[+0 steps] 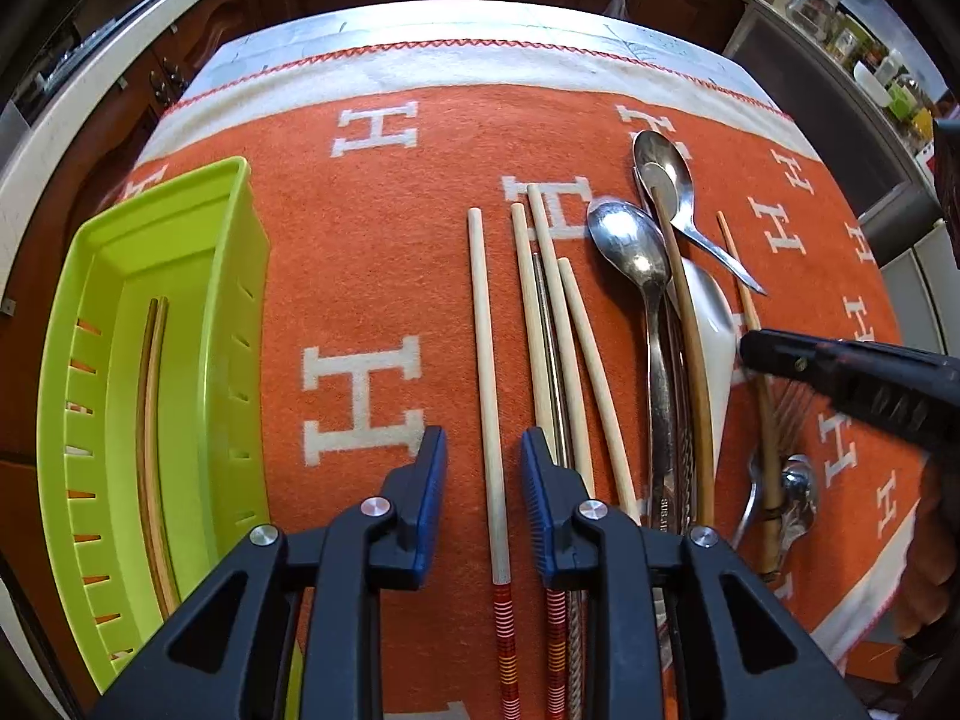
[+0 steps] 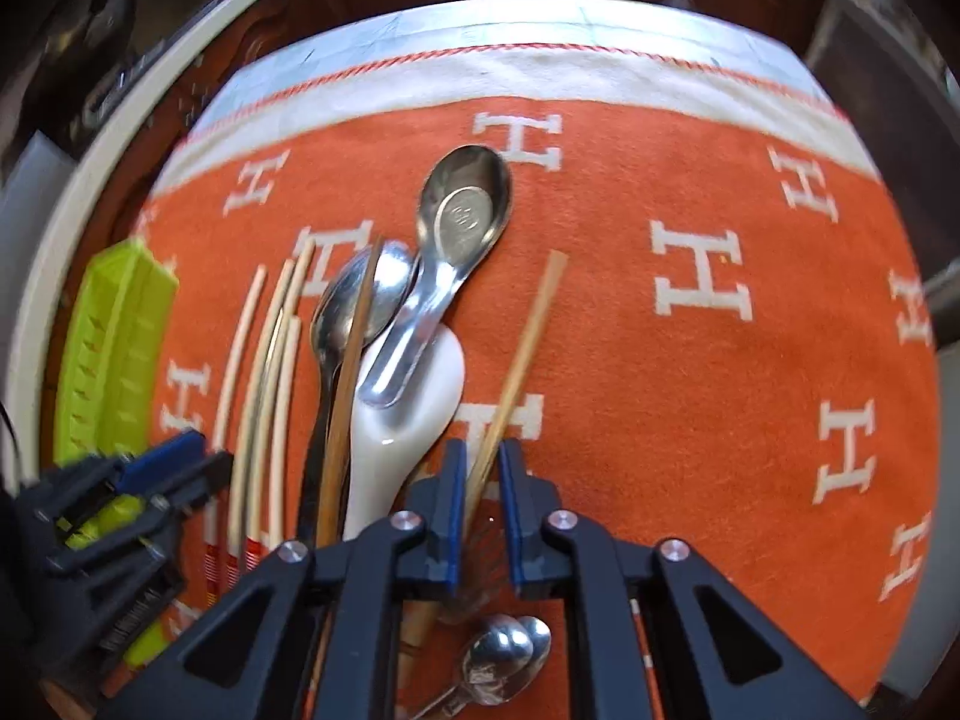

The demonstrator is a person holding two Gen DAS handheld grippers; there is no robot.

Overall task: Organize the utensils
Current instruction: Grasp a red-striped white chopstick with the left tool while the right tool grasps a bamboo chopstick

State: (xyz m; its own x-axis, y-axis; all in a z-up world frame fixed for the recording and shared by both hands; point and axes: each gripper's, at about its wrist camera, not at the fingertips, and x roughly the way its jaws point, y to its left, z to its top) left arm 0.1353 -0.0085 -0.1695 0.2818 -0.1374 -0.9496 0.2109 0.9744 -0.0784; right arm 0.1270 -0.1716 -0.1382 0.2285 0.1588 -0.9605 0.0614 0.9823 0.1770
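Note:
In the left wrist view my left gripper (image 1: 483, 450) hangs open over the orange cloth. A pale chopstick (image 1: 487, 360) with a red-striped end lies between its blue pads, untouched. More pale chopsticks (image 1: 543, 300) lie just to its right. A lime-green tray (image 1: 180, 228) at the left holds two brown chopsticks (image 1: 153, 420). In the right wrist view my right gripper (image 2: 483, 468) is shut on a bamboo chopstick (image 2: 534, 324), which slants up to the right across the cloth. My right gripper (image 1: 750, 351) also shows in the left wrist view, beside a white ceramic spoon (image 1: 714, 324).
Metal spoons (image 2: 462, 210) and a brown chopstick (image 2: 354, 360) overlap the white ceramic spoon (image 2: 414, 408) left of my right gripper. Small spoons (image 2: 510, 648) lie under its body. My left gripper (image 2: 198, 456) is at the lower left, next to the tray (image 2: 120, 330). Bare orange cloth (image 2: 720, 390) spreads right.

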